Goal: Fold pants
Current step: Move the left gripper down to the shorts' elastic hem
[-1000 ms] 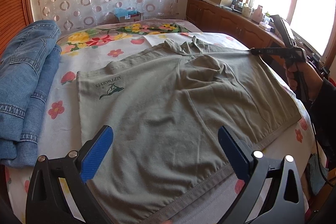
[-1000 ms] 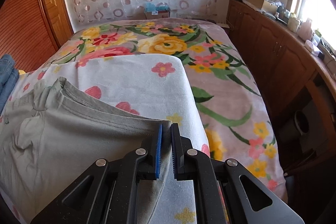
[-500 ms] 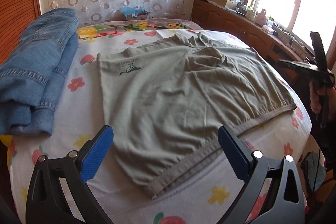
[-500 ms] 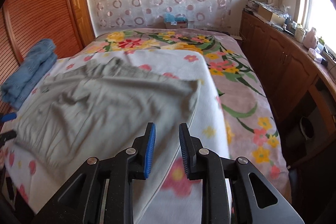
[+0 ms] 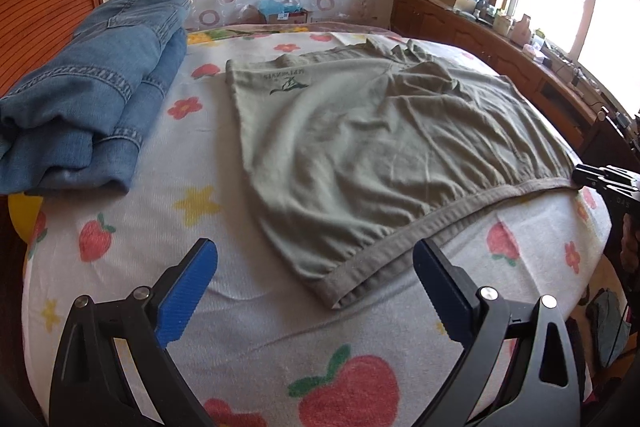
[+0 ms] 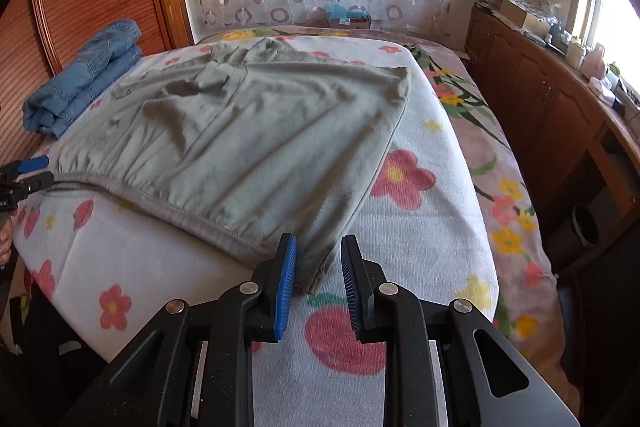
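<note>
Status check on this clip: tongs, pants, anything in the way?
Left tongs open, holding nothing. Right tongs open at the waistband corner. Grey-green pants flat on the flowered blanket. Folded jeans lie beside them, apart.

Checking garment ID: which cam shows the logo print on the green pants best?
Left wrist: the dark logo print on the green pants is near and its lettering shows. In the right wrist view it is a small far smudge.
</note>
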Motion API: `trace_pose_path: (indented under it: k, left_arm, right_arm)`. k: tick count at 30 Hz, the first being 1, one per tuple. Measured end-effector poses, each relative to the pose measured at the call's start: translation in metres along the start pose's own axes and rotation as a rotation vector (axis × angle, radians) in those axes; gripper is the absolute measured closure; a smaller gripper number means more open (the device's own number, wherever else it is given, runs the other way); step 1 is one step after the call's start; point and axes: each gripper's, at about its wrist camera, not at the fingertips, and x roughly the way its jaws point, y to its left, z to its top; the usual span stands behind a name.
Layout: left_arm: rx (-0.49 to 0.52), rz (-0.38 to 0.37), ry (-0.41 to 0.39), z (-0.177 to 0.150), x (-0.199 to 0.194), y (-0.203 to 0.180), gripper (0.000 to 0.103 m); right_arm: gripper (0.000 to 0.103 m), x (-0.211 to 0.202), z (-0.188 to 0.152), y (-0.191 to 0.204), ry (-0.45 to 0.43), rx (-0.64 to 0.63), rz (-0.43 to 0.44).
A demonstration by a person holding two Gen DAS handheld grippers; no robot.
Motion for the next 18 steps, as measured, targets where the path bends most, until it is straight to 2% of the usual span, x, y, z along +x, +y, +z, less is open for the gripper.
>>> trace_pose_path:
  k: [5,9,15,18]
  left_arm:
    - [-0.006,0.023,0.021,-0.001,0.004,0.003,0.004]
    - [0.014,0.051,0.034,-0.002,0.007,-0.001,0.002]
    - [0.026,0.06,0.05,-0.002,0.008,-0.003,0.0]
    - [0.024,0.055,0.085,-0.002,0.005,-0.001,0.0]
  right_arm:
    - [0.079,-0.018,0.012,0.011,-0.061,-0.022,-0.036]
    - [0.079,-0.02,0.026,0.037,-0.103,-0.04,-0.015]
    - [0.079,-0.026,0.018,0.066,-0.136,-0.078,0.023]
    - [0.079,-0.028,0.013,0.078,-0.142,-0.107,0.03]
